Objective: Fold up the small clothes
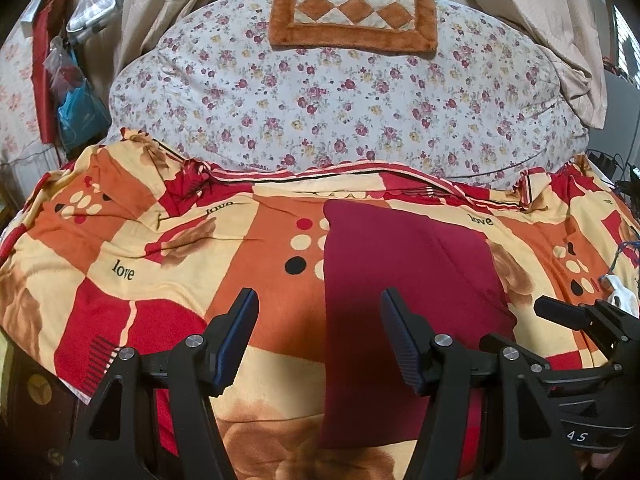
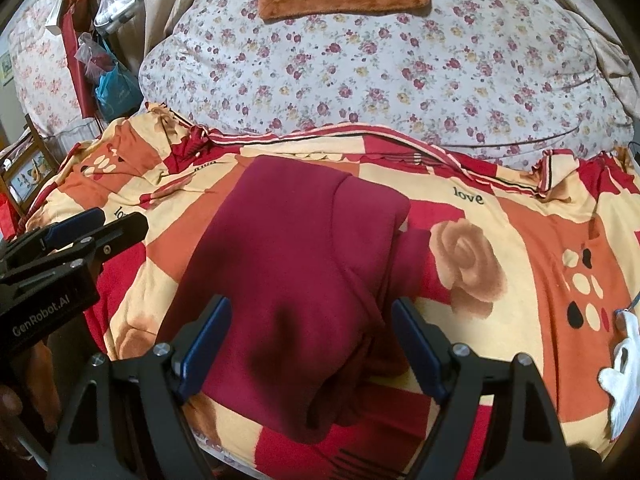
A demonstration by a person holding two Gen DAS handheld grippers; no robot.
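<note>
A dark red garment [image 1: 404,280] lies folded lengthwise on the orange, red and yellow bedspread [image 1: 160,248]. It also shows in the right wrist view [image 2: 288,264], with one layer doubled over along its right side. My left gripper [image 1: 318,308] is open and empty above the garment's near left edge. My right gripper [image 2: 310,316] is open and empty above the garment's near end. The right gripper shows at the right edge of the left wrist view [image 1: 576,316]. The left gripper shows at the left edge of the right wrist view [image 2: 88,228].
A floral quilt [image 1: 340,92] is bunched at the back of the bed with an orange checkered cushion [image 1: 352,12] on it. A white cloth [image 2: 624,368] lies at the right edge. Bags [image 1: 76,92] hang at the left.
</note>
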